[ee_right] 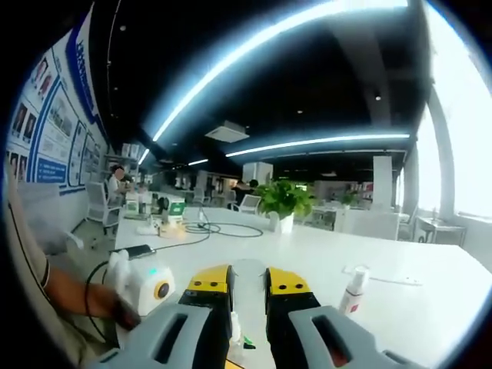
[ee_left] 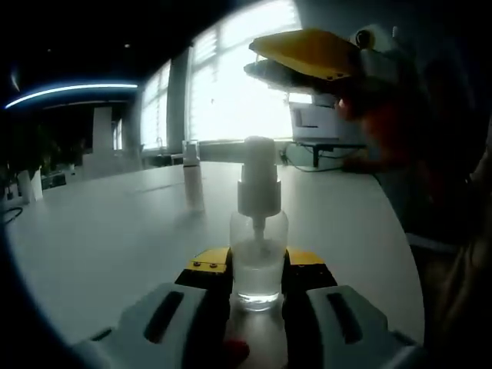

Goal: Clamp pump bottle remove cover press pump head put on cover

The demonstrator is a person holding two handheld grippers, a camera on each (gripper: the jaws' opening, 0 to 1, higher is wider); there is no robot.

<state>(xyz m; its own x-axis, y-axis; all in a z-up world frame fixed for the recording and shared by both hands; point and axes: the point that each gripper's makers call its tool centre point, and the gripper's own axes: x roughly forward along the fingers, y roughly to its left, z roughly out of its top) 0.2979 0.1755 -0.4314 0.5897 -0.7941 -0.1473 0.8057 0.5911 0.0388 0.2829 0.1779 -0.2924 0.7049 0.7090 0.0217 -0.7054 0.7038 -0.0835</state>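
Two of the task's steps look done, as far as the pictures show: in the left gripper view the left gripper (ee_left: 256, 286) has its jaws closed against the sides of the clear pump bottle (ee_left: 258, 261), which stands upright on the white table (ee_left: 108, 238) at six o'clock, and the cover (ee_left: 192, 175) stands by itself on the table at about eleven o'clock from the bottle, well apart from it. The white pump head (ee_left: 258, 178) is bare, its nozzle pointing toward nine o'clock. Above it, at one o'clock, the right gripper (ee_left: 307, 60) hangs with its yellow jaws stacked close together and nothing visible between them — so pressing the pump and putting the cover back on appear still to come. In the right gripper view its jaws stand nearly together at six o'clock, empty as far as I can tell, and a small white spray bottle (ee_right: 353, 290) stands on the table at four o'clock. Farther off a potted plant (ee_right: 283, 200) sits at twelve o'clock.
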